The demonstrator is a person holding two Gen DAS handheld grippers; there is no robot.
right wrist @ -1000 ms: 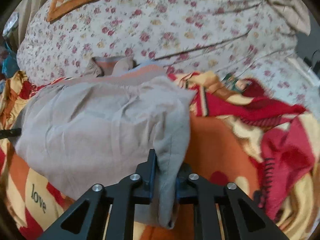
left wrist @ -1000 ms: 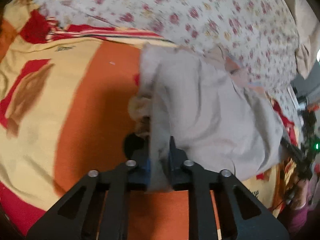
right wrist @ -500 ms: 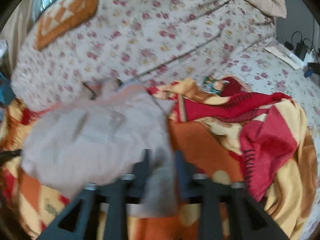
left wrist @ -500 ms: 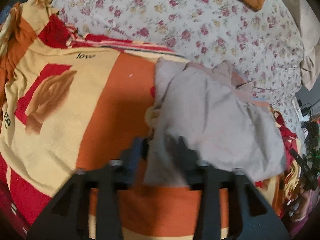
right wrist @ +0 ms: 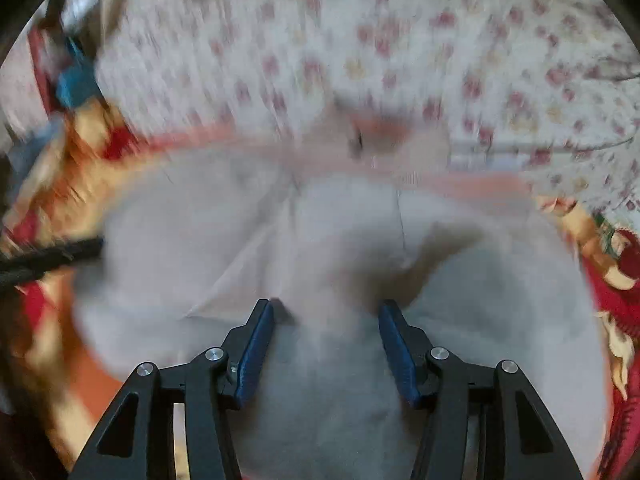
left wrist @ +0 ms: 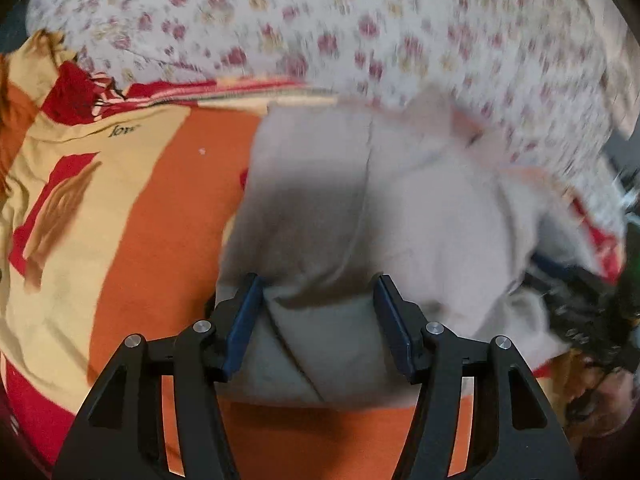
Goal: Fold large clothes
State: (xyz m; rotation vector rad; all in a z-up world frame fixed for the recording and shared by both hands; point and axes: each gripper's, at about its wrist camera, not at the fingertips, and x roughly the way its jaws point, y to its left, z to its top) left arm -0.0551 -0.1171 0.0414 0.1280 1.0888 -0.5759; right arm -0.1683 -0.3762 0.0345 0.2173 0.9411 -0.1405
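The pale grey cotton garment [left wrist: 384,216], already doubled over, lies on the orange, yellow and red printed blanket [left wrist: 172,208] near that blanket's far edge, where the white bedsheet with small red flowers [left wrist: 360,20] begins. The left gripper [left wrist: 318,320] stands about half open over the garment's near hem, its blue pads clear of the cloth on either side; its jaws have just been opening, and grey fabric lies loose between them, not pinched. The right gripper [right wrist: 326,344] is likewise half open above the near part of the garment [right wrist: 320,240], its jaws having just opened too, with cloth beneath and between them but unheld. The step in hand looks like the release after laying a fold down. Next, I judge, both grippers must draw clear without dragging the hem, then find fresh edges or corners for another fold.
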